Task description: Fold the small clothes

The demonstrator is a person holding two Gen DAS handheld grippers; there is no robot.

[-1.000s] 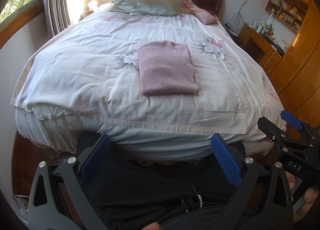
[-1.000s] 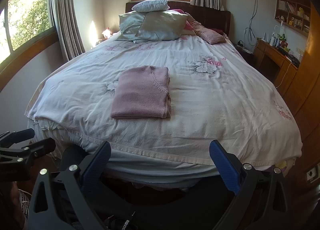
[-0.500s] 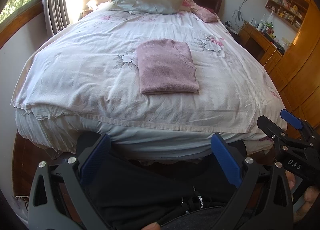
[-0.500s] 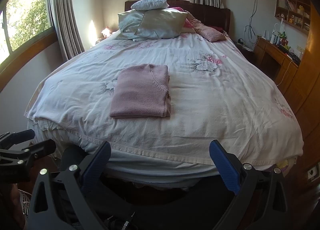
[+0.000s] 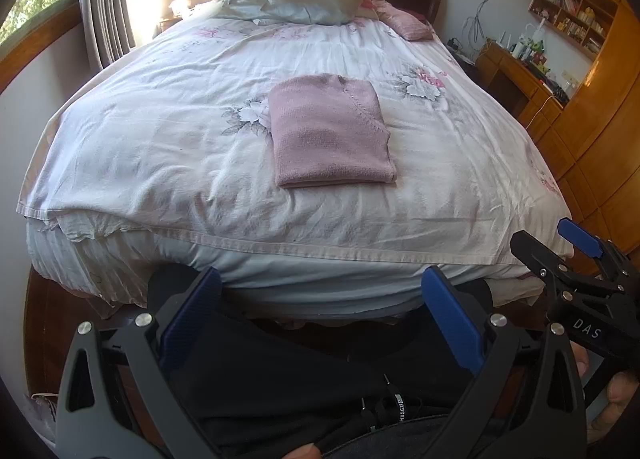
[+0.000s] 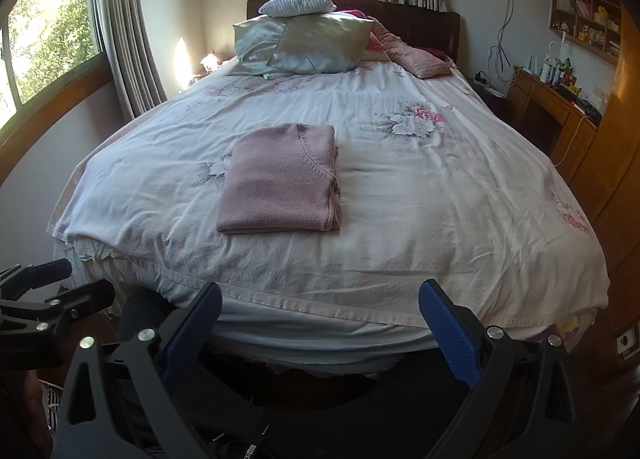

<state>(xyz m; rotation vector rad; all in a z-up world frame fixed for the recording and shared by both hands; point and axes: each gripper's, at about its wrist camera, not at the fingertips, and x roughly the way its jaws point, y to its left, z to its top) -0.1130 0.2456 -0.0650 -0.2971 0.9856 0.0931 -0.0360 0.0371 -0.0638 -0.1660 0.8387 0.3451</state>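
Nearest, both tools hang low off the foot of the bed, by the person's dark trousers. The left gripper (image 5: 320, 315) has its blue pads spread wide with nothing between them, and the right gripper (image 6: 320, 323) is spread just as wide and empty; that reads as hands drawn clear because no grip is wanted just now. Beyond them the white flowered bedspread (image 6: 460, 219) gives a broad, soft, flat surface, a sensible place for folding. On it, toward the near half and well apart from both grippers, lies the pink sweater (image 6: 280, 183), folded into a tidy rectangle with its layered edges on the right side. I judge this piece finished. Farther off, pillows (image 6: 308, 41) are stacked against the headboard, under a window.
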